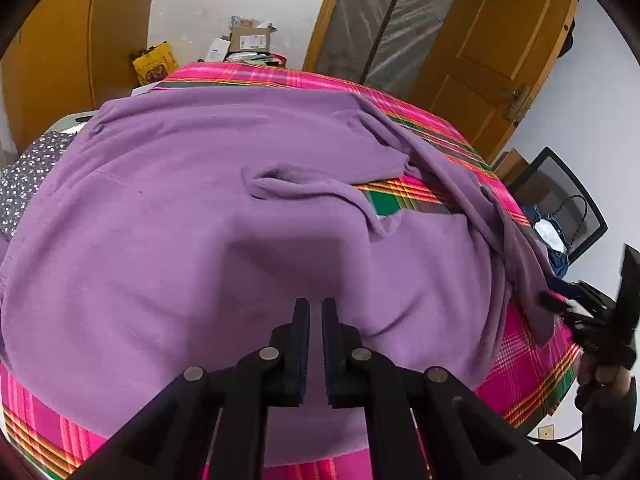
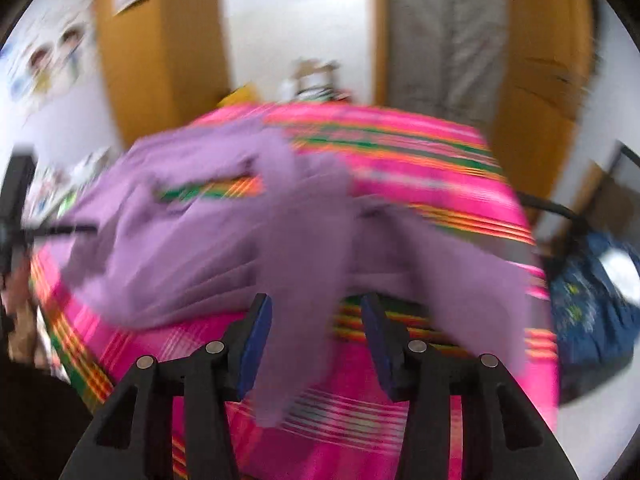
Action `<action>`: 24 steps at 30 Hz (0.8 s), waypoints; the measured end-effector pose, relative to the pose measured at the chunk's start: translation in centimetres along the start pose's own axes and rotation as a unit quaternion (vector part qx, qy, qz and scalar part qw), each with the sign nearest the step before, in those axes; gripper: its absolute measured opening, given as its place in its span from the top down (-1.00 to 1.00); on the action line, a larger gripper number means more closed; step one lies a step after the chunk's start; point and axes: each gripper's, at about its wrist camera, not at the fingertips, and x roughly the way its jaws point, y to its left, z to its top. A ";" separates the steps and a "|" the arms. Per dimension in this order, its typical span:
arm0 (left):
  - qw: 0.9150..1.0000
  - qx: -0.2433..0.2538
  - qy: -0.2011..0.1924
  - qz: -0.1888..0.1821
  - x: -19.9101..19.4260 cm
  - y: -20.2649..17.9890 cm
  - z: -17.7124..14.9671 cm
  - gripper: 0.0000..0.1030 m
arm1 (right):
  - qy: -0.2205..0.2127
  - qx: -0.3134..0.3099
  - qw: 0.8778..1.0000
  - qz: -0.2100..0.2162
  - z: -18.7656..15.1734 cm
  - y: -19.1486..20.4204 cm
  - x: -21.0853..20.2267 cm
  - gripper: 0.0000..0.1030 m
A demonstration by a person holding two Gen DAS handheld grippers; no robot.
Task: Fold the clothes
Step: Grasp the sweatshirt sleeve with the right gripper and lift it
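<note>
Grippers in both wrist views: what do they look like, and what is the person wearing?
Both are alike: the left gripper and right gripper have matte black angular linkage arms with round silver pivot pins and flat fingers faced with dark blue ribbed pads. No cables or markings show. In the left wrist view the person's right hand emerges from a dark sleeve.

The left tongs [image 1: 316,308] point steeply downward with their jaws nearly together and nothing between them, while the right tongs [image 2: 316,304] stand spread wide, also angled downward.
</note>
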 end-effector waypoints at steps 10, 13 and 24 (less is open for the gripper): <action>1.000 0.013 0.016 -0.001 1.4 -1.1 -0.2 0.91 | -0.063 0.031 0.997 0.028 5.2 -3.5 -0.9 0.90; 1.000 0.011 0.018 -0.003 1.8 -1.2 0.0 0.91 | -0.118 0.076 0.990 0.028 8.5 -7.3 -2.2 0.91; 1.000 0.007 0.018 -0.006 2.2 -1.2 0.2 0.91 | -0.077 0.332 0.938 -0.066 6.1 -21.5 0.4 0.16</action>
